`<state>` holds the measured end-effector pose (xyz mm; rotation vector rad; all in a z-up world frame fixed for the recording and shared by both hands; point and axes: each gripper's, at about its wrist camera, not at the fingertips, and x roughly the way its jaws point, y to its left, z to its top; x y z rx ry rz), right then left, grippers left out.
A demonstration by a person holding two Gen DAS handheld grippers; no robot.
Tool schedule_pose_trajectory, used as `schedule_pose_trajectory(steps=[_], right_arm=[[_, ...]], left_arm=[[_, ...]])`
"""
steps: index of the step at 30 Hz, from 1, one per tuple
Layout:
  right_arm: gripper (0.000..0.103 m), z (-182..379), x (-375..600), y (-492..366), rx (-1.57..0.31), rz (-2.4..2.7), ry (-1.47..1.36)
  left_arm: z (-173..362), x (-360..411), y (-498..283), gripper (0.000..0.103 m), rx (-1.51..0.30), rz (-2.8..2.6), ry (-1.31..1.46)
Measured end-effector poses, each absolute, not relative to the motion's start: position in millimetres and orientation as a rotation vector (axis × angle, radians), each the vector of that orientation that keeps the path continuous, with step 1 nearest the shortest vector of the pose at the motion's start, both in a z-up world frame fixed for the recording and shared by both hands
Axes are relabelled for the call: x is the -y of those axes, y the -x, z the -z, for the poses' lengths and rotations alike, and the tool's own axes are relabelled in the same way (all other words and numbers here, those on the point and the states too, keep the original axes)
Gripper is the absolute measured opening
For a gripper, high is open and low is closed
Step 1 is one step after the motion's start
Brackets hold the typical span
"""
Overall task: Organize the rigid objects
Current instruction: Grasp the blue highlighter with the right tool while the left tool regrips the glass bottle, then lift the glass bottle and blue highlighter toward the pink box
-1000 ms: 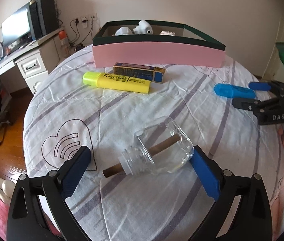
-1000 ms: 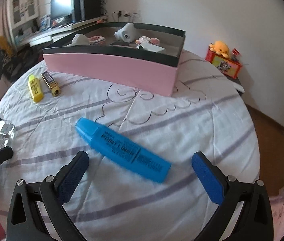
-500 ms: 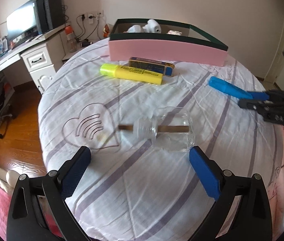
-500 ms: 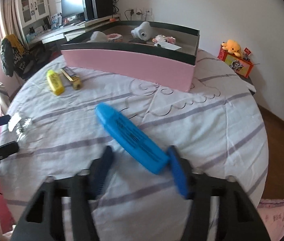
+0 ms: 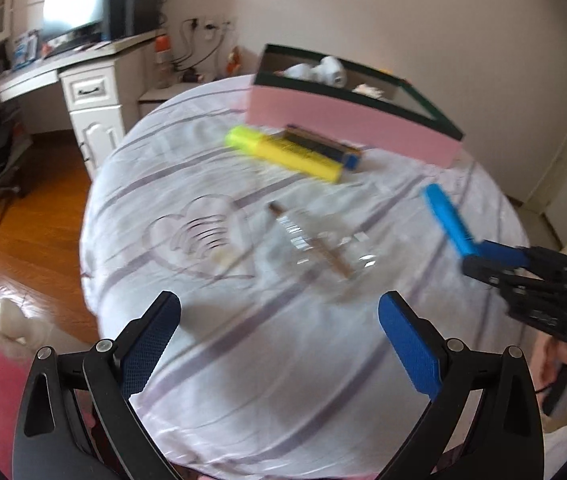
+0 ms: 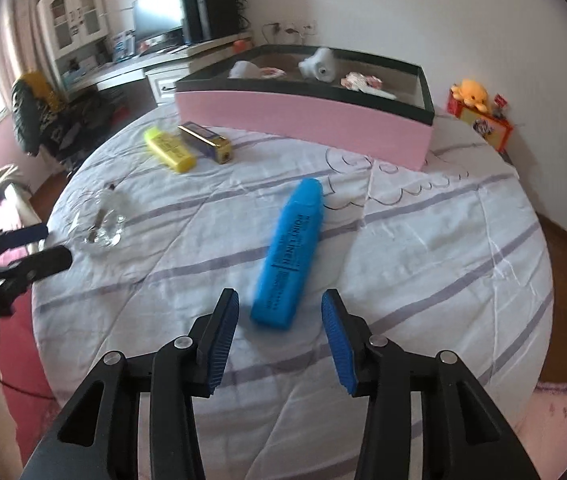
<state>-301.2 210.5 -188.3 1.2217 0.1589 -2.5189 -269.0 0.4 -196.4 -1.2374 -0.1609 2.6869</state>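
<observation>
A blue highlighter lies on the striped bedsheet, its near end just ahead of my right gripper, whose jaws stand part open on either side of it, not touching. It also shows in the left wrist view. A clear glass bottle with a brown stick in it lies ahead of my open, empty left gripper; the bottle shows in the right wrist view. A yellow highlighter and a dark blue-gold box lie before the pink box.
The pink box with a dark rim holds white and small items. A desk with a monitor stands far left, with wooden floor beyond the bed edge. A yellow plush toy sits at the right.
My right gripper's jaws closed in around the blue highlighter's end and have widened slightly; the highlighter turned lengthwise. My left gripper pulled back from the glass bottle, which now lies farther off.
</observation>
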Motion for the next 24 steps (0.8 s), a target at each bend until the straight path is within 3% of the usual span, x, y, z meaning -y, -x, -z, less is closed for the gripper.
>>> schedule_pose_trajectory(steps=[6, 14, 15, 17, 19, 22, 23, 24], right_arm=[[0.045, 191.1, -210.4, 316.9, -0.094, 2.577, -1.228], [0.045, 192.8, -206.1, 325.2, -0.095, 2.606, -1.225], [0.044, 193.4, -207.5, 325.5, -0.077, 2.597, -1.223], [0.034, 193.3, -213.2, 325.8, -0.048, 2.594, -1.221], [0.027, 193.5, -217.1, 324.5, -0.047, 2.598, -1.221], [0.027, 193.6, -218.7, 319.6, -0.048, 2.601, -1.211], [0.027, 193.5, -218.0, 316.8, -0.052, 2.608, -1.206], [0.027, 193.8, -217.2, 315.7, -0.056, 2.607, -1.206]], left_arm=[[204.0, -27.1, 298.5, 0.102, 0.241, -2.747, 1.331], [211.2, -29.7, 302.9, 0.100, 0.096, -2.807, 1.331], [211.4, -28.0, 300.7, 0.097, 0.054, -2.801, 1.325], [210.9, -22.8, 293.9, 0.094, -0.026, -2.789, 1.309], [208.4, -13.4, 287.9, 0.084, -0.029, -2.796, 1.300], [205.9, -5.3, 286.6, 0.065, -0.008, -2.791, 1.276], [205.1, -3.9, 286.6, 0.053, -0.004, -2.783, 1.248], [204.9, -3.0, 287.5, 0.050, 0.005, -2.762, 1.233]])
